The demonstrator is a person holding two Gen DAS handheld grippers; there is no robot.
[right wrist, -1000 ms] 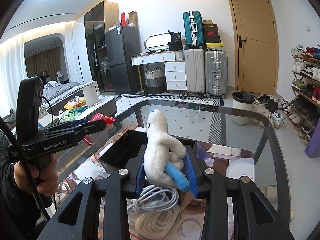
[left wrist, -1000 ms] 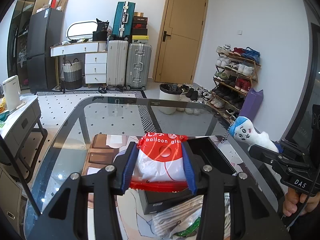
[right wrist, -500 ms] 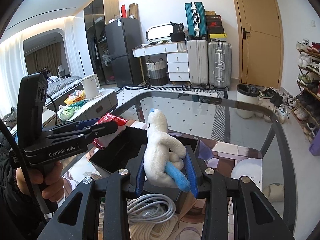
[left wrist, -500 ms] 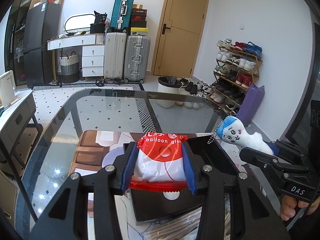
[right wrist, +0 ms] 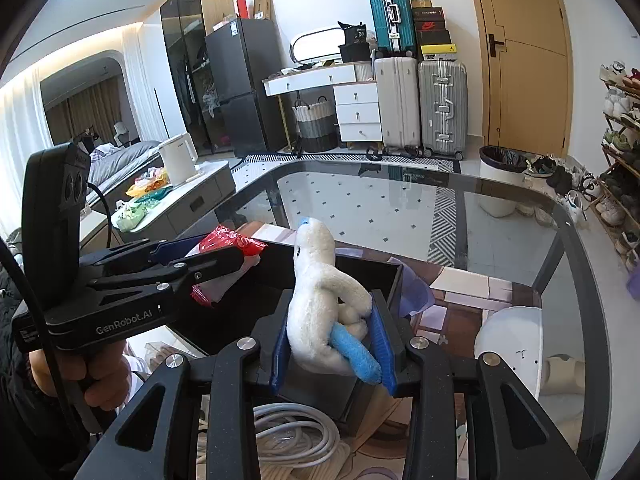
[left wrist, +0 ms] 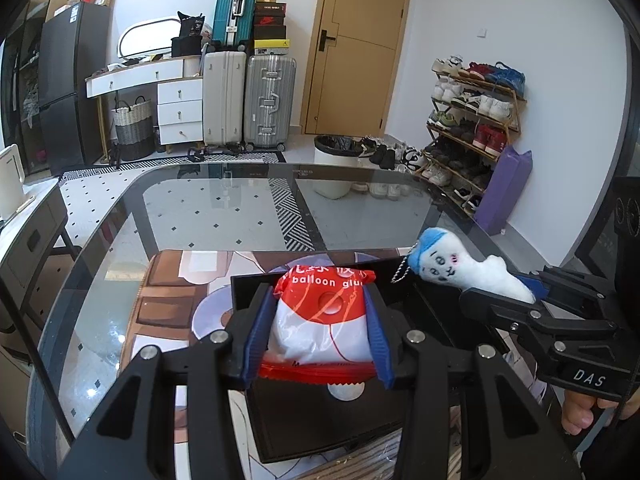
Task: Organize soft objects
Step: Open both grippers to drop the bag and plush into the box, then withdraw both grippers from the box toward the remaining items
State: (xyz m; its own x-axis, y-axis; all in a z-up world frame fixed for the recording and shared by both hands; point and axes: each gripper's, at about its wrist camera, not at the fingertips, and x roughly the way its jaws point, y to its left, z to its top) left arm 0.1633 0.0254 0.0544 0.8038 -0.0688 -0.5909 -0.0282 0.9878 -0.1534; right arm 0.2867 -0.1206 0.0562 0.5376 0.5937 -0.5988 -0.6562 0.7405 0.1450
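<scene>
Both loads now hang lower over the open black rectangular box [left wrist: 320,412]: left hand-held gripper [left wrist: 318,334] clamped on the red-and-white balloon-glue packet [left wrist: 322,316], right hand-held gripper [right wrist: 334,342] clamped on the white-and-blue plush toy [right wrist: 324,300], apparently poised for dropping in.

Left gripper [left wrist: 320,336] clamped on a red-and-white packet [left wrist: 322,316] printed "balloon glu", blue pads [left wrist: 256,340] pressing both its sides, held over a black open box [left wrist: 320,420] directly beneath and ahead of the fingers. To the right of the tool, right gripper [left wrist: 520,292] closed on a white plush toy [left wrist: 464,266] with a blue cap and a small bead chain, its head leaning toward the box's far right corner. Beyond the fingertips, a glass table [left wrist: 240,216] with a printed mat [left wrist: 172,292] under the box, then suitcases [left wrist: 248,100], a door [left wrist: 356,48] and a shoe rack [left wrist: 472,120] far off.
</scene>
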